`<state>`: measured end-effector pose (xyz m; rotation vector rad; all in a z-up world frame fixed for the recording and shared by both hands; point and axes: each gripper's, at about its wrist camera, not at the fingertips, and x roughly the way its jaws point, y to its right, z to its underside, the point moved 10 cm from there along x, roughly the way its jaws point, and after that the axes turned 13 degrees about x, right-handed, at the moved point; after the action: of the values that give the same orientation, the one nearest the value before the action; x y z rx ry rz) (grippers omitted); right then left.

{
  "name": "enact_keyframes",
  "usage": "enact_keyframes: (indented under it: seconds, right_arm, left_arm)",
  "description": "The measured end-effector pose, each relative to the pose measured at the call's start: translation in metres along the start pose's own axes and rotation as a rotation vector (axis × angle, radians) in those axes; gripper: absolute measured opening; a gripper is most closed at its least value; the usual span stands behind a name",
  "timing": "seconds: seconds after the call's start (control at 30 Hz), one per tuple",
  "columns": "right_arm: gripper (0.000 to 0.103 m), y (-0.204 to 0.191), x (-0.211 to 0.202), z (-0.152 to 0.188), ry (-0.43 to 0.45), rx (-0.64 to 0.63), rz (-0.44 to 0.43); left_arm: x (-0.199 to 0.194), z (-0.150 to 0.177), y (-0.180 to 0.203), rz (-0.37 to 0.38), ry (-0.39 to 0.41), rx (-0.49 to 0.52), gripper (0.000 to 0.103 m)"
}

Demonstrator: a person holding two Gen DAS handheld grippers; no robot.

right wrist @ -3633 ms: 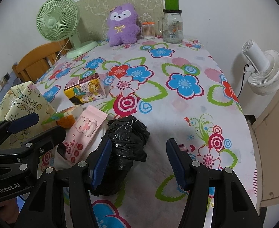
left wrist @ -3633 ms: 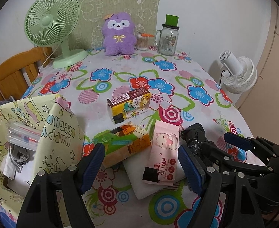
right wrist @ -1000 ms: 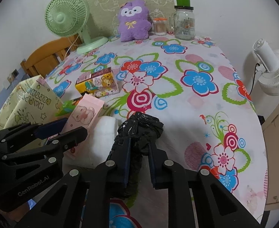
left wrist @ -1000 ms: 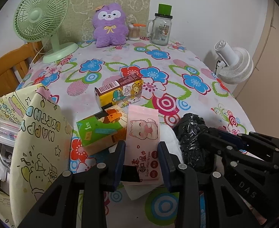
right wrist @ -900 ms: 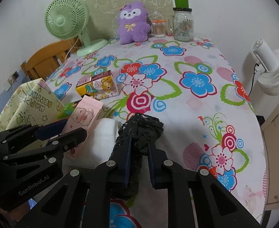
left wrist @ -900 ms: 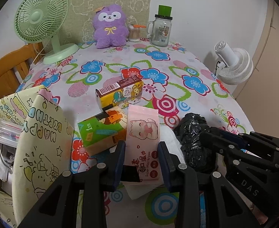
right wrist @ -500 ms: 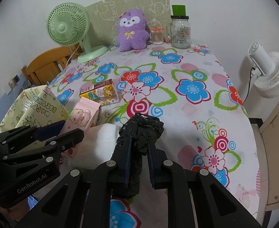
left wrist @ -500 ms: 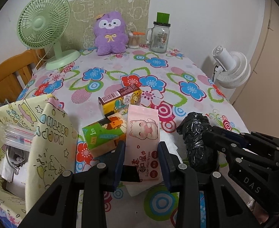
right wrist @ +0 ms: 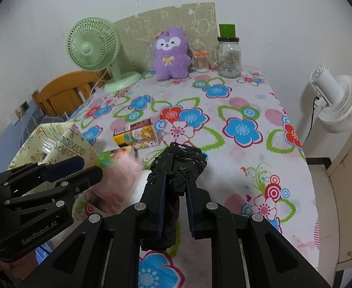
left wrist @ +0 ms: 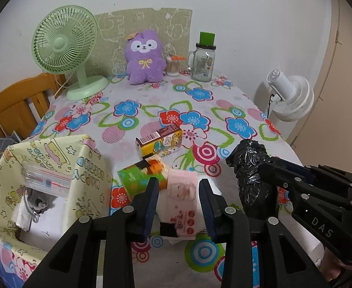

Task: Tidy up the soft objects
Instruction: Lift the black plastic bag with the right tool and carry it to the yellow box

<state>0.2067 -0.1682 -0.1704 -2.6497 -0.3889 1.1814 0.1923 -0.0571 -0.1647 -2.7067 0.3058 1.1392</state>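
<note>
Both grippers are now rising off the table with their loads: left gripper (left wrist: 177,201) clamping the pink wipes pack (left wrist: 181,200), right gripper (right wrist: 176,199) clamping the black bag roll (right wrist: 176,168). Advice: keep both grips firm while moving toward the gift bag (left wrist: 89,168). Wipes pack is blurring; bag's contents partly hidden.

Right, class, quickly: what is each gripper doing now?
Left gripper: shut on the pink wipes pack.
Right gripper: shut on the black bag.
</note>
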Motion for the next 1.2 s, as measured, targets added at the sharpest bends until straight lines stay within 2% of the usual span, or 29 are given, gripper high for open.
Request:
enact_keyframes:
  seconds: [0.73, 1.2]
  right_arm:
    - [0.018, -0.033, -0.026, -0.011, 0.052, -0.057, -0.025]
    - [0.018, -0.081, -0.033, -0.016, 0.068, -0.124, -0.067]
  left_arm:
    - [-0.034, -0.005, -0.018, -0.026, 0.06, -0.022, 0.033]
    - [-0.062, -0.001, -0.053, -0.069, 0.098, -0.074, 0.033]
